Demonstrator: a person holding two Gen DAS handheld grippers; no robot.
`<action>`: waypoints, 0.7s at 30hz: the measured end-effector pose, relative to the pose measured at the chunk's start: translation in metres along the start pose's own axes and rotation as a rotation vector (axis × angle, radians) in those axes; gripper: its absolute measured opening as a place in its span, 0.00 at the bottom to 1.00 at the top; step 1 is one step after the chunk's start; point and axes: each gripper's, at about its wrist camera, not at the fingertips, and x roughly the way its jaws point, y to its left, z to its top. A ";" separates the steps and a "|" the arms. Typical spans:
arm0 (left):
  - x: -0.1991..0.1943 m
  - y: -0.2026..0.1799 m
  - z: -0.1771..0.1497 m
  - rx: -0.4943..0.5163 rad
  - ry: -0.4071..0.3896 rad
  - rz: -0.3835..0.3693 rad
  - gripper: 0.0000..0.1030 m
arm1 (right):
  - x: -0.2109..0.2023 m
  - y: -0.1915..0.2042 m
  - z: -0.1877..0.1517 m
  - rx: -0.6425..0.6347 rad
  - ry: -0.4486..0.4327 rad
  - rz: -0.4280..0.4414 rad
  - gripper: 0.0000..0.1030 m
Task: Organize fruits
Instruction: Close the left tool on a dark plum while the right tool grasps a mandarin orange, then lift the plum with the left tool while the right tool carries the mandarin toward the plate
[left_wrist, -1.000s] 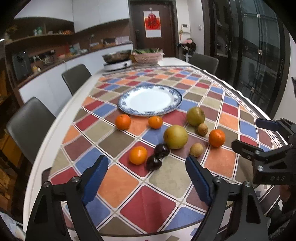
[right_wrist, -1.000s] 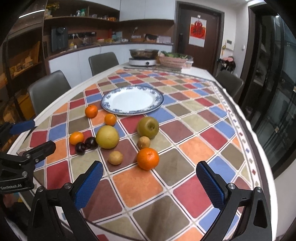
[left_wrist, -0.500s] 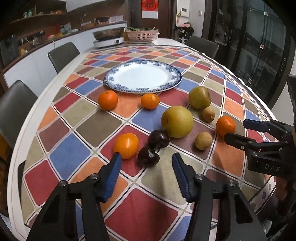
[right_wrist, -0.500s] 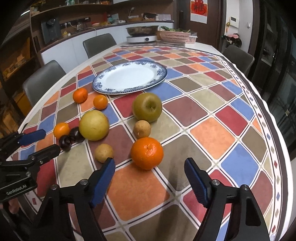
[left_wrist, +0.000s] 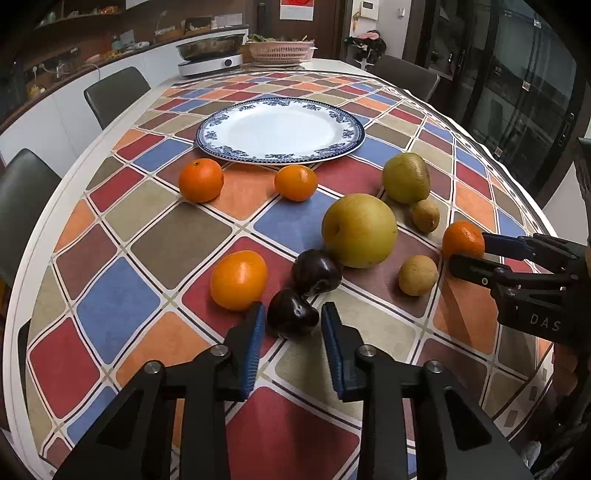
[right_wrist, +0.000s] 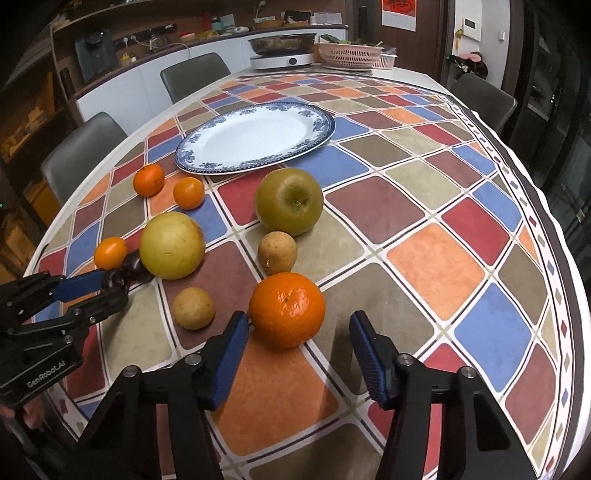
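My left gripper (left_wrist: 291, 319) is open with its blue pads either side of the near dark plum (left_wrist: 291, 314), not closed on it. A second plum (left_wrist: 316, 271) lies just behind, by a large yellow pear (left_wrist: 358, 230). My right gripper (right_wrist: 297, 332) is open around a big orange (right_wrist: 287, 310), its left pad close to the fruit. A blue-rimmed white plate (left_wrist: 280, 129) sits empty further back; it also shows in the right wrist view (right_wrist: 255, 136). Other fruits lie loose on the checked tablecloth: oranges (left_wrist: 201, 180), a green apple-pear (right_wrist: 289, 201), small brown fruits (right_wrist: 277, 253).
An electric hotpot (left_wrist: 210, 51) and a pink basket (left_wrist: 282, 51) stand at the table's far end. Grey chairs (left_wrist: 110, 92) line the left side and far right. The table edge curves close on the right (right_wrist: 569, 295).
Both grippers have moved forward and down and narrowed. The left now brackets the near plum, the right brackets the big orange. No fruit has moved.
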 end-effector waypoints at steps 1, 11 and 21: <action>0.000 0.000 0.000 -0.002 0.000 -0.002 0.28 | 0.001 0.000 0.000 -0.002 0.003 0.001 0.55; -0.005 -0.001 0.002 0.000 -0.015 -0.001 0.27 | 0.006 0.004 0.002 -0.019 0.015 0.027 0.40; -0.025 -0.006 0.017 0.033 -0.080 -0.014 0.27 | -0.020 0.008 0.009 -0.028 -0.055 0.062 0.39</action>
